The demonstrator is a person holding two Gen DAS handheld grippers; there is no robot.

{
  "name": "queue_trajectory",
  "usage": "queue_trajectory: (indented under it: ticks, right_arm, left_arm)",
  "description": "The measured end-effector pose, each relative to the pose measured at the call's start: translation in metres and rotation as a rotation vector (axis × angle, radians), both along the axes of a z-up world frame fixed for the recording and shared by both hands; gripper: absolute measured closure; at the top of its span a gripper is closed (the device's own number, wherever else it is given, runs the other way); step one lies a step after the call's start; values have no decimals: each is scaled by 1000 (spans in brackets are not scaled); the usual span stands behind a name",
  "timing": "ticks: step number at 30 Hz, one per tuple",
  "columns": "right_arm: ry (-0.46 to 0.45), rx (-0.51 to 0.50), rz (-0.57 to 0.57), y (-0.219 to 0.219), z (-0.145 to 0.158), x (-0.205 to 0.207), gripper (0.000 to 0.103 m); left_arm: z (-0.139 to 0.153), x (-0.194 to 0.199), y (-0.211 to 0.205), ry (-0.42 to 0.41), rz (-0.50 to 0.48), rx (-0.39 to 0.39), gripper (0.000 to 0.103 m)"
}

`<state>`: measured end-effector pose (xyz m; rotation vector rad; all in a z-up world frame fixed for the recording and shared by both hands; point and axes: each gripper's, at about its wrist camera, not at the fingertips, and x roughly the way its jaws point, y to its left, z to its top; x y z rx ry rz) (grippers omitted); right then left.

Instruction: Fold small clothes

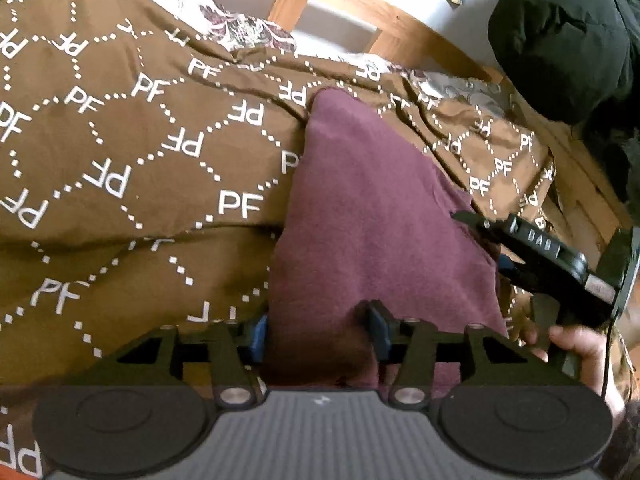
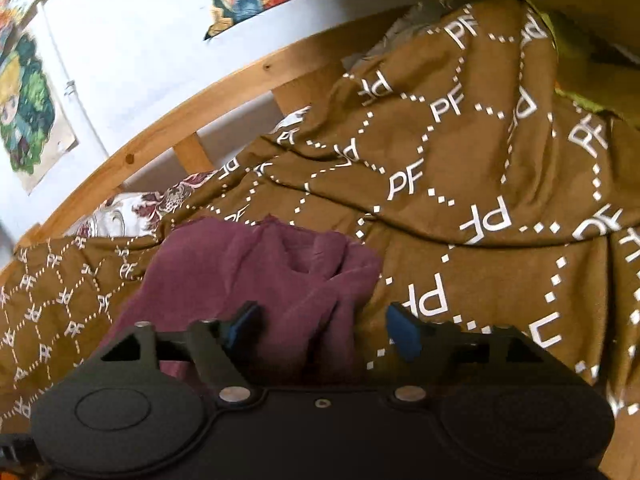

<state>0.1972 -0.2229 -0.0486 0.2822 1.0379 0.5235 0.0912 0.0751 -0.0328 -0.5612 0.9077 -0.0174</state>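
A maroon garment (image 1: 372,208) lies in a long folded strip on a brown blanket (image 1: 120,140) printed with white PF letters. My left gripper (image 1: 319,334) stands open over the garment's near end; its pads are apart and the cloth lies between them. My right gripper (image 1: 480,240) reaches in at the garment's right edge, held by a hand (image 1: 568,344). In the right wrist view the right gripper (image 2: 324,328) is open wide above the garment (image 2: 260,276), which looks rumpled at this end, and nothing is pinched between its blue pads.
A wooden bed rail (image 1: 400,20) runs along the far side of the blanket, with a white wall behind. A black padded garment (image 1: 560,40) sits at the upper right. A floral sheet (image 1: 240,28) shows under the blanket's edge. A poster (image 2: 28,100) hangs on the wall.
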Motion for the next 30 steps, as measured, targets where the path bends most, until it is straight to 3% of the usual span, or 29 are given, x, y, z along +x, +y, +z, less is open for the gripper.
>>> queue_trajectory:
  ticks: [3,4,5,6,8,13,18,22,26,30]
  right_arm:
    - [73,63,4,3,-7,7,25]
    - [95,82,7,5,-9,8,35]
    - [106,89,12,7,-9,7,58]
    - [117,88,28,11,-9,6,65]
    - [83,50,49,19,-1,1,79]
    - [-63,28,108,41,43,-9,83]
    - [-228,66,191,79,87,-10,83]
    - [-330,95,277,118,105,0,83]
    - [-276,111,317,156,82,26,83]
    - [-180,47,337,180,43,47,81]
  left_arm:
    - [-2,3,0,11,-26,-9,45]
    - [-1,3,1,11,-38,-15,45]
    - [1,3,1,5,-48,-11,53]
    - [4,1,0,-9,-51,3,60]
    - [12,-6,-2,-47,-53,17,65]
    - [39,-26,4,-176,-23,35,69]
    - [65,-40,19,-294,52,153,69]
    - [62,-33,41,-271,151,177,68]
    - [40,-17,61,-196,224,154,67]
    - [19,-8,64,-122,232,130,63]
